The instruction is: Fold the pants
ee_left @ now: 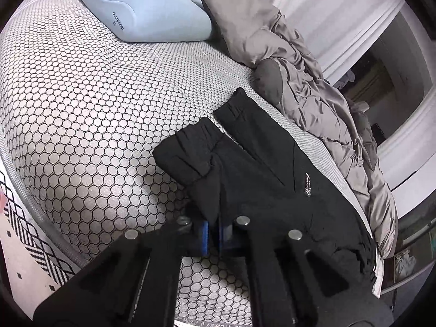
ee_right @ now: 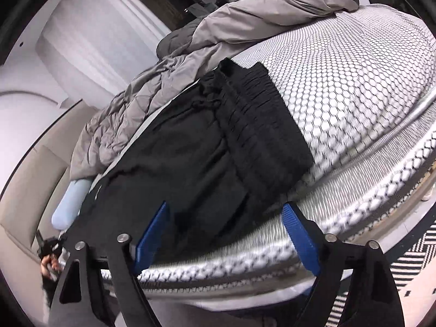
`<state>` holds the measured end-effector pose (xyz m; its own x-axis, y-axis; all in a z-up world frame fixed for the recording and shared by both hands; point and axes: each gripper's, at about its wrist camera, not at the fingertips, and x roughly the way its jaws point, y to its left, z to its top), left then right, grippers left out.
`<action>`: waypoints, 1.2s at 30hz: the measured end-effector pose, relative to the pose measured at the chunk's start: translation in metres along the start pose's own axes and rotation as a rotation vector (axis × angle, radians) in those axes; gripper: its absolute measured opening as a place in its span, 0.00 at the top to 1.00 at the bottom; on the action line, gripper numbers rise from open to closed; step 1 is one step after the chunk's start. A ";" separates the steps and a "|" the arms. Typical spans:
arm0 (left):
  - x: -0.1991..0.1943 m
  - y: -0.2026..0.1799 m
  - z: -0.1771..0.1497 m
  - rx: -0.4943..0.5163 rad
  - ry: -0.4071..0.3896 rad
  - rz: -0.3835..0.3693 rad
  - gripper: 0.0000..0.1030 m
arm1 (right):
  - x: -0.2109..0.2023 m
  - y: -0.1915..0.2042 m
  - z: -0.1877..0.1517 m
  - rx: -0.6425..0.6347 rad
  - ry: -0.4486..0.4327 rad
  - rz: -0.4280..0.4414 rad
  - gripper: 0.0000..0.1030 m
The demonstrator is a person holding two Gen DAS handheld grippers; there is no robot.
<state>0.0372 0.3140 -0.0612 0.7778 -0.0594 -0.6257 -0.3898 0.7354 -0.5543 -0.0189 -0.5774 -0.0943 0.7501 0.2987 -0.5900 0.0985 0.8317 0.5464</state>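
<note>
Black pants (ee_left: 261,169) lie on a bed with a honeycomb-patterned mattress (ee_left: 90,114). In the left wrist view the two leg cuffs point away and a small logo shows on one leg. My left gripper (ee_left: 214,235) is shut on the near edge of the pants fabric, its blue pads pressed together. In the right wrist view the pants (ee_right: 190,147) show their elastic waistband and drawstring at the far end. My right gripper (ee_right: 226,231) is open with blue pads wide apart, just before the near edge of the pants at the mattress edge.
A light blue pillow (ee_left: 141,8) lies at the head of the bed. A crumpled grey duvet (ee_left: 313,90) runs along the far side, beside the pants; it also shows in the right wrist view (ee_right: 218,27). A black-and-white patterned rug (ee_left: 30,234) lies beside the bed.
</note>
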 end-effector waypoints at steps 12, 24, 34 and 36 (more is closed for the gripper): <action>-0.003 0.008 0.000 -0.005 0.023 0.008 0.98 | 0.012 -0.019 0.003 0.117 -0.048 0.122 0.46; -0.013 -0.001 0.008 0.014 -0.004 -0.024 0.98 | -0.010 -0.004 0.023 0.101 -0.139 0.104 0.89; -0.011 -0.055 0.067 0.056 -0.050 -0.044 0.98 | -0.015 0.087 0.117 -0.103 -0.258 0.053 0.89; 0.002 -0.074 0.090 0.058 -0.052 -0.019 0.98 | -0.007 0.099 0.141 -0.117 -0.268 0.033 0.89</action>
<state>0.1120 0.3203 0.0275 0.8103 -0.0397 -0.5846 -0.3462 0.7725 -0.5323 0.0779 -0.5631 0.0483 0.8991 0.2052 -0.3868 0.0068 0.8768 0.4809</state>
